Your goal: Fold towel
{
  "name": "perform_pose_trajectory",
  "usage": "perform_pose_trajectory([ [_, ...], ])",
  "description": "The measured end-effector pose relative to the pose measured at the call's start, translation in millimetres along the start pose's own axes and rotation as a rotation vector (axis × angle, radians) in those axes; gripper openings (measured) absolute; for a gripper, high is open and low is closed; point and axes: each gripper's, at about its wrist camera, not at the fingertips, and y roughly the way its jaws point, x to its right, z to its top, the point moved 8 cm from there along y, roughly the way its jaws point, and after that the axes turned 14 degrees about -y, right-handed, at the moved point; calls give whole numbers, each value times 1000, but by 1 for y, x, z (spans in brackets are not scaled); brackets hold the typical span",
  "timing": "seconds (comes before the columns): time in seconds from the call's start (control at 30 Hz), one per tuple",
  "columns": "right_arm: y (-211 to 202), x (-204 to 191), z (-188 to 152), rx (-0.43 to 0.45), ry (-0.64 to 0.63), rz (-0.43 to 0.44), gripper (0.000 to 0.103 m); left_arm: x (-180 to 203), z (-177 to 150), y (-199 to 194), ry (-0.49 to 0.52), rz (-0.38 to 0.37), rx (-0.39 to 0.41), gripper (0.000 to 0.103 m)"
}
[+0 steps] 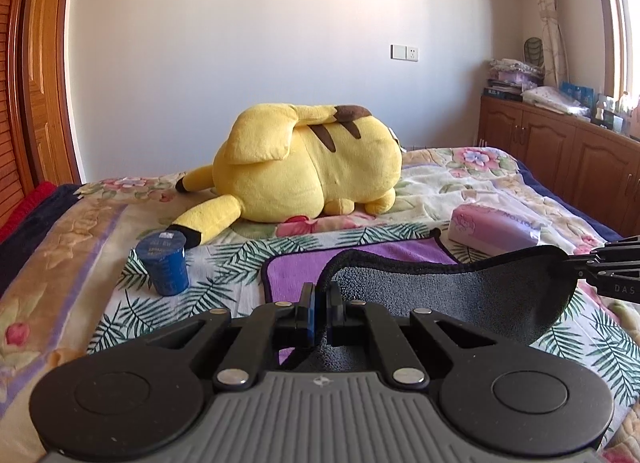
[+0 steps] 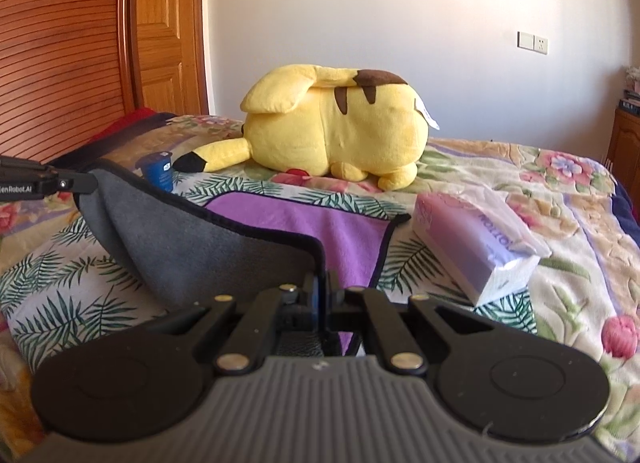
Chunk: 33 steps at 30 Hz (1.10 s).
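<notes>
Nearest the left wrist camera: left gripper (image 1: 321, 303), jaws pinched tight on one lifted corner of the towel (image 1: 460, 295). Same in the right wrist view: right gripper (image 2: 322, 295) clamped on the other lifted corner. Grey underside of the towel turned up and stretched between the two grippers, sagging in the middle, black-trimmed edge on top; purple face beyond it lying flat on the palm-leaf sheet (image 1: 224, 263) on the bed.

Just past the towel's far right corner: purple tissue pack (image 2: 476, 239), lying flat, close beside the trim but whether touching cannot be told. Off the towel's left side, apart from it: blue cup (image 1: 164, 267), upright, foil lid on, contents hidden.

Farther back: yellow plush toy (image 1: 308, 163) lying on the floral blanket (image 1: 472, 171), one black-tipped ear reaching close to the cup. Beyond on the right: wooden cabinet (image 1: 560, 151) stacked with books and folded cloth.
</notes>
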Motion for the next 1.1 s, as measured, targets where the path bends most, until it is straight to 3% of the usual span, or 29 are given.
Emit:
perform_pose_trajectory([
  [1.1, 42, 26, 59, 57, -129, -55, 4, -10, 51, 54, 63, 31, 48, 0],
])
